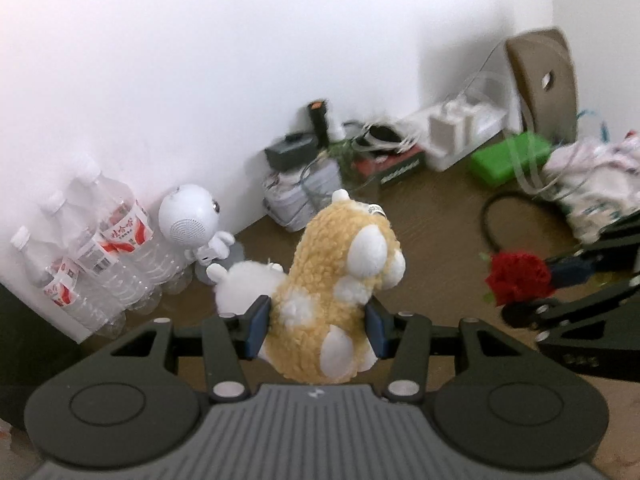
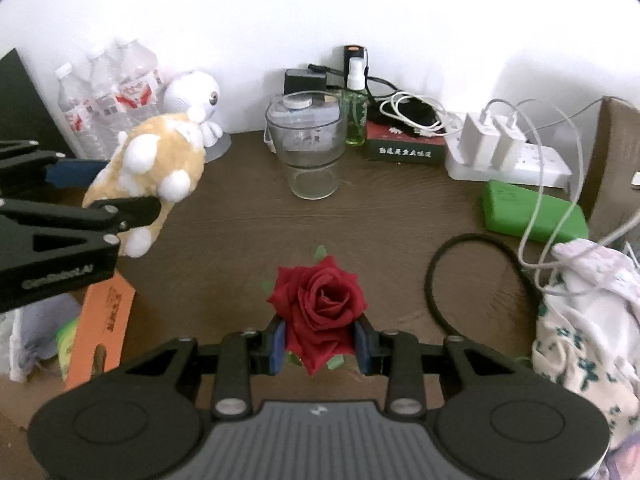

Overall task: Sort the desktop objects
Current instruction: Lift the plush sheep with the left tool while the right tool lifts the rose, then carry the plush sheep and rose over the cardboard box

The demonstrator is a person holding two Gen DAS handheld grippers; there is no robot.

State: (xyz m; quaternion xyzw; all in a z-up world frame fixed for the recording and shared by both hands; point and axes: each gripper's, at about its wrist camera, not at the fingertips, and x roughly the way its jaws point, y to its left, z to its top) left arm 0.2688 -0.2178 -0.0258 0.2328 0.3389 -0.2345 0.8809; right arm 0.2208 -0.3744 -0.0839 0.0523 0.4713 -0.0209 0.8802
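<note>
My left gripper (image 1: 318, 330) is shut on a tan and white plush toy (image 1: 340, 280) and holds it above the brown desk (image 1: 432, 232). The toy also shows at the left of the right wrist view (image 2: 156, 172), clamped between the left gripper's fingers (image 2: 120, 208). My right gripper (image 2: 320, 342) is shut on a red artificial rose (image 2: 320, 300), held above the desk. The rose shows at the right of the left wrist view (image 1: 518, 278).
Water bottles (image 1: 92, 240) and a white round robot toy (image 1: 192, 218) stand by the wall at left. A clear container (image 2: 306, 148), green spray bottle (image 2: 356, 104), power strip with chargers (image 2: 504, 152), green box (image 2: 532, 212), black hairband (image 2: 476, 280), floral cloth bag (image 2: 588, 320) and orange box (image 2: 100, 320) lie around.
</note>
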